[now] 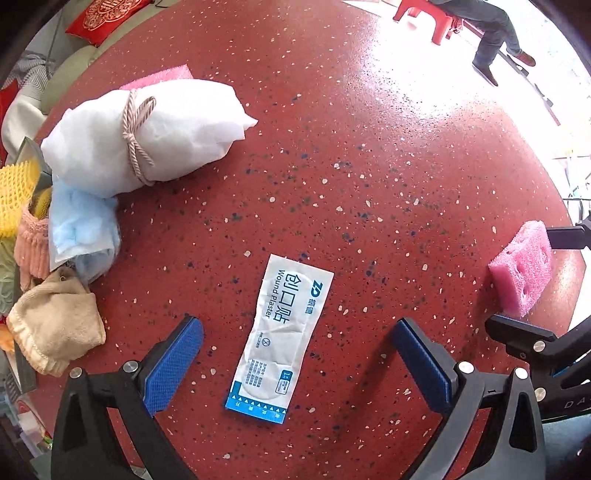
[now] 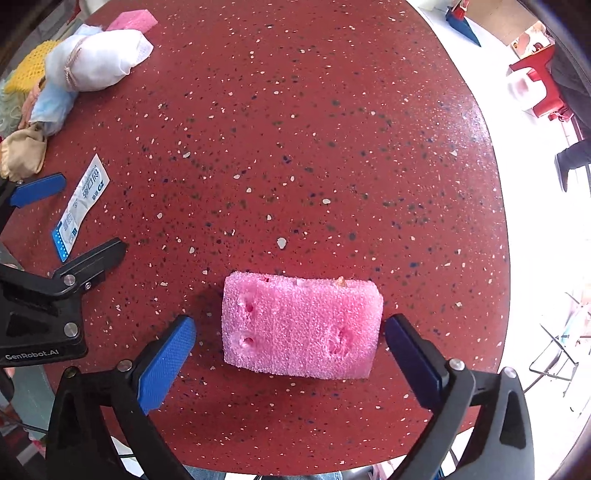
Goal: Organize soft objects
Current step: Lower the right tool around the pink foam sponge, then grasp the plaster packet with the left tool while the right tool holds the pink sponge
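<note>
The left gripper [image 1: 295, 358] points down at the red speckled table [image 1: 369, 166] with its blue-padded jaws spread wide. A flat wound-plaster sachet [image 1: 280, 336] lies on the table between them, touched by neither pad — the gripper grasps nothing.

The right gripper [image 2: 290, 354] also points down, its jaws released to either side of a pink foam block [image 2: 301, 326]. The block rests flat on the table, dented with a few holes, and a narrow gap shows between each pad and its ends. In the left wrist view this same block sits at the far right edge, well apart from the sachet.

At the table's far left lies a cluster of soft things. A white cloth bundle [image 1: 147, 129] tied round with a beige cord [image 1: 135, 136] lies on its side; a second pink foam piece [image 1: 162, 75] peeks out from behind it. Just beside the bundle, toward the edge, are a crumpled light-blue cloth [image 1: 81, 229] and a tan cloth [image 1: 55, 325], touching each other. A yellow foam net [image 1: 16, 195] shows at the very edge, partly cut off.

Beyond the table — on a bright floor — a person's legs [image 1: 495, 40] hang by a red stool [image 1: 424, 14].
</note>
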A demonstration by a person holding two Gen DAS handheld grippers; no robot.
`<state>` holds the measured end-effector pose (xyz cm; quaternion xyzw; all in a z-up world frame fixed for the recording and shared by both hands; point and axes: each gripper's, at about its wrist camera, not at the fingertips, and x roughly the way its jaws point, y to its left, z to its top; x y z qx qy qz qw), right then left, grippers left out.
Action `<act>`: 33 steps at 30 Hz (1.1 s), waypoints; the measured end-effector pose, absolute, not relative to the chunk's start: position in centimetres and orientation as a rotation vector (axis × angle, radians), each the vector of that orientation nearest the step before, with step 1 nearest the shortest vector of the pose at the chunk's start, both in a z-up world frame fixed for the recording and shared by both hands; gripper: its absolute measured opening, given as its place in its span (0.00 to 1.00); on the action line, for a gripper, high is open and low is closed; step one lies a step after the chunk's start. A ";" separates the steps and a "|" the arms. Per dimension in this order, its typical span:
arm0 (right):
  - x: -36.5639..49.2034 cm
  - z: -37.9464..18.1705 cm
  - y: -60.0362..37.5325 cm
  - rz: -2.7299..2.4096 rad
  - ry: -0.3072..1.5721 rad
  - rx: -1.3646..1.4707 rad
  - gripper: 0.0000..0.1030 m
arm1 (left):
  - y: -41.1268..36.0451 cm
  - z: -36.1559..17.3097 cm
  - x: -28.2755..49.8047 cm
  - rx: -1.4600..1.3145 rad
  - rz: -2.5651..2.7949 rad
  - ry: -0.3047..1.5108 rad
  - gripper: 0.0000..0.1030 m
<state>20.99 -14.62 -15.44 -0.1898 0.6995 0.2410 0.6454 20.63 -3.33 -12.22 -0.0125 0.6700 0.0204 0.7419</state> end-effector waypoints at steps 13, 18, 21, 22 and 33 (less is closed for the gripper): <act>23.0 -16.7 -11.2 0.495 1.621 -0.497 0.71 | -5.5 -12.0 22.2 0.018 -0.015 1.496 0.74; 22.9 -15.5 -12.0 0.518 1.630 -0.424 0.71 | -4.7 -11.3 22.8 -0.048 0.016 1.517 0.27; 22.7 -14.6 -12.2 0.527 1.609 -0.420 0.71 | -3.6 -11.3 22.3 -0.130 0.050 1.537 0.25; 22.6 -14.5 -12.4 0.531 1.606 -0.417 0.71 | -3.5 -11.3 22.0 -0.143 0.049 1.539 0.23; 20.3 -11.4 -13.4 0.573 1.598 -0.408 0.71 | -5.3 -10.3 17.7 -0.147 0.011 1.502 0.31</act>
